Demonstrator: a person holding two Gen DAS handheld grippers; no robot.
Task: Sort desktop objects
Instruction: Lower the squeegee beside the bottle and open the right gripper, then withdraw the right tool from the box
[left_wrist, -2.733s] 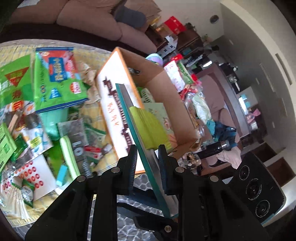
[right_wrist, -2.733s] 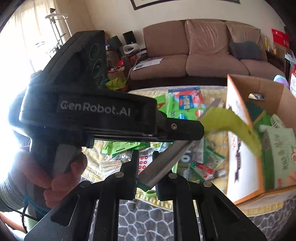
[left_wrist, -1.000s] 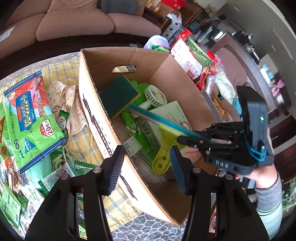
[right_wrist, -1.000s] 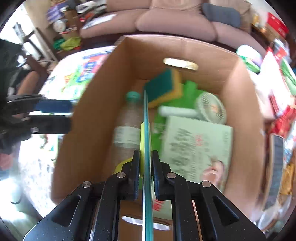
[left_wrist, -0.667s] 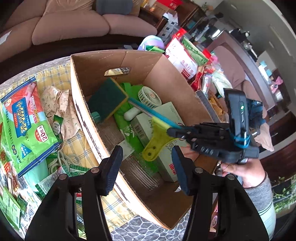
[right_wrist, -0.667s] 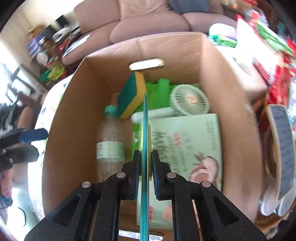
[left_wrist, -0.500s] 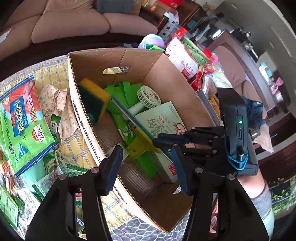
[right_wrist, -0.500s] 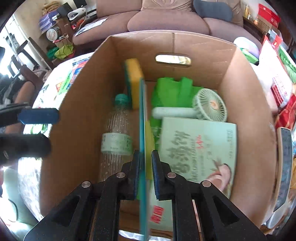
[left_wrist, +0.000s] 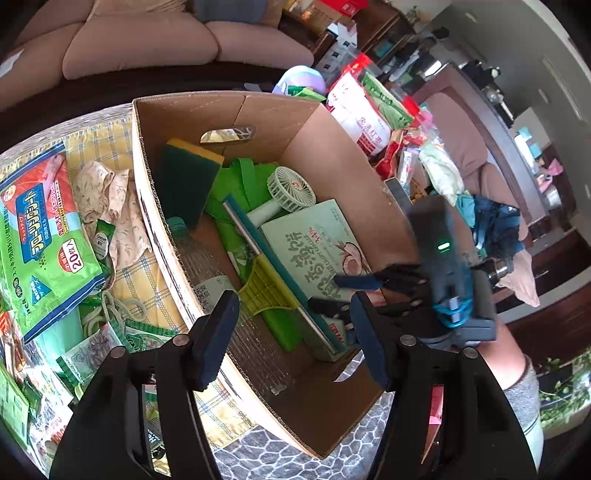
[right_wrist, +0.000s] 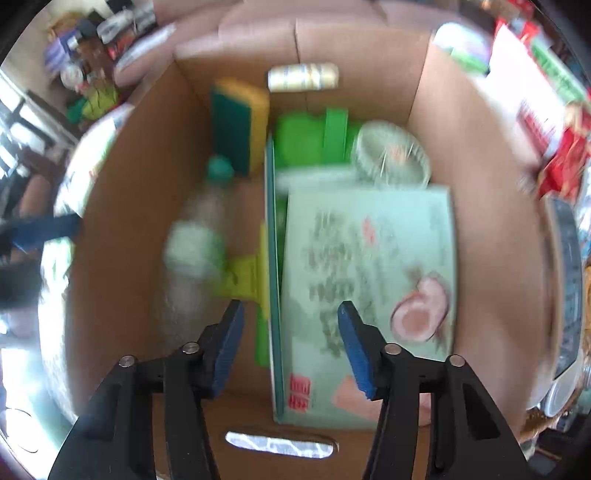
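Hovering over the cardboard box (right_wrist: 476, 155), my right claw (right_wrist: 290, 341) is opening, nothing between its pads. The squeegee (left_wrist: 273, 273) lies inside the box, between the water bottle (left_wrist: 207, 266) on its left and the pale green carton (left_wrist: 314, 251) on its right. My left claw (left_wrist: 291, 336) is opening too, empty, at the box's near edge.

Below the right gripper's fingers (right_wrist: 352, 343), the brown cardboard box (left_wrist: 332, 147) is crowded: a pale green printed carton (right_wrist: 365, 280), a teal-edged squeegee with yellow handle (right_wrist: 271, 258) and a clear plastic bottle (right_wrist: 192, 254). Bare floor shows only near its front wall.
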